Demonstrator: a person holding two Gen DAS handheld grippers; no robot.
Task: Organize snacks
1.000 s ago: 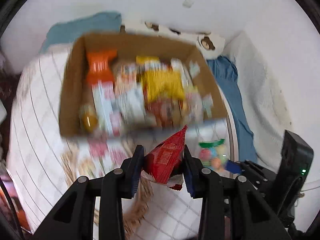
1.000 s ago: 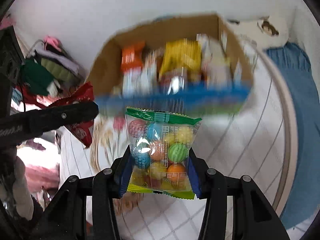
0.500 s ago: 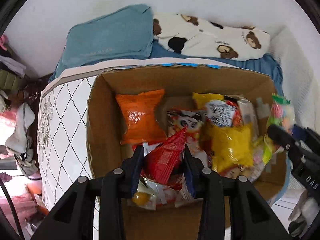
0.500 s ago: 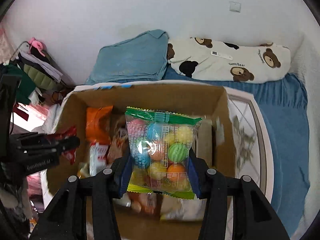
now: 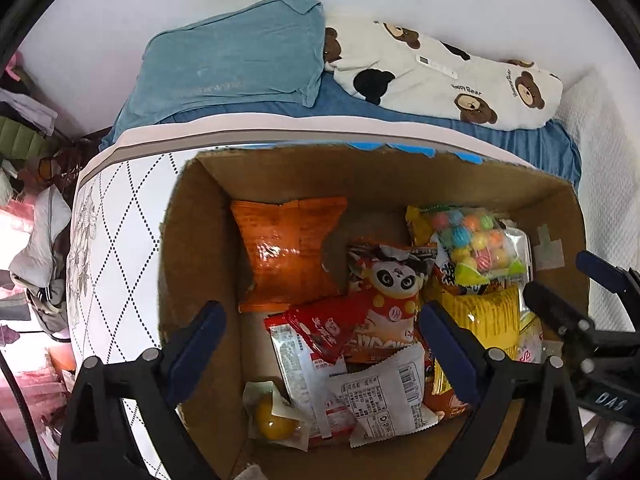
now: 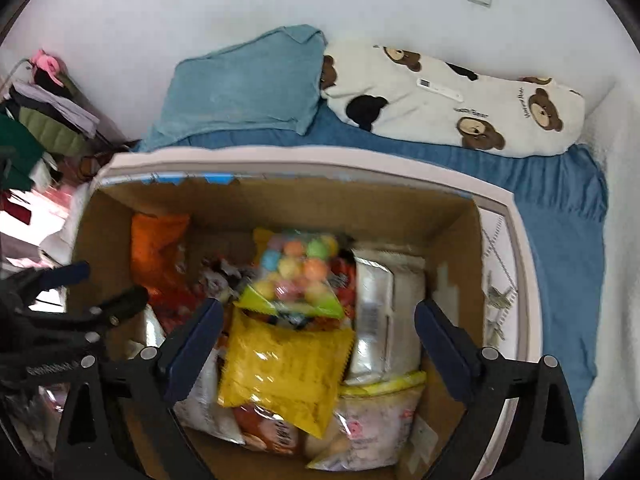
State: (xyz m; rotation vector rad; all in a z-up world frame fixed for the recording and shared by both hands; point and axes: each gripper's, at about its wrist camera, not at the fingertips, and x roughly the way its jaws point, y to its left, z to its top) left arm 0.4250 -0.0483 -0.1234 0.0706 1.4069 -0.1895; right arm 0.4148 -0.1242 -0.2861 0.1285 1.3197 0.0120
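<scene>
Now both grippers, left gripper (image 5: 320, 330) and right gripper (image 6: 318, 328), hover with fingers released, holding nothing, over the brown cardboard box (image 5: 188, 264); clear candy-ball bag (image 6: 296, 276) lies straight ahead of right fingers, near box's far wall.

- Home bedroom: bed (image 6: 560, 216) with blue sheet
- Bear-print pillow (image 6: 452, 100) against white wall
- Clothes pile (image 6: 44, 120) heaped at the bedside

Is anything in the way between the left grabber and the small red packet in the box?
Nothing visible is. The open left gripper hangs right above the small red foil snack packet lying uncovered atop the pile in the brown cardboard box.
</scene>
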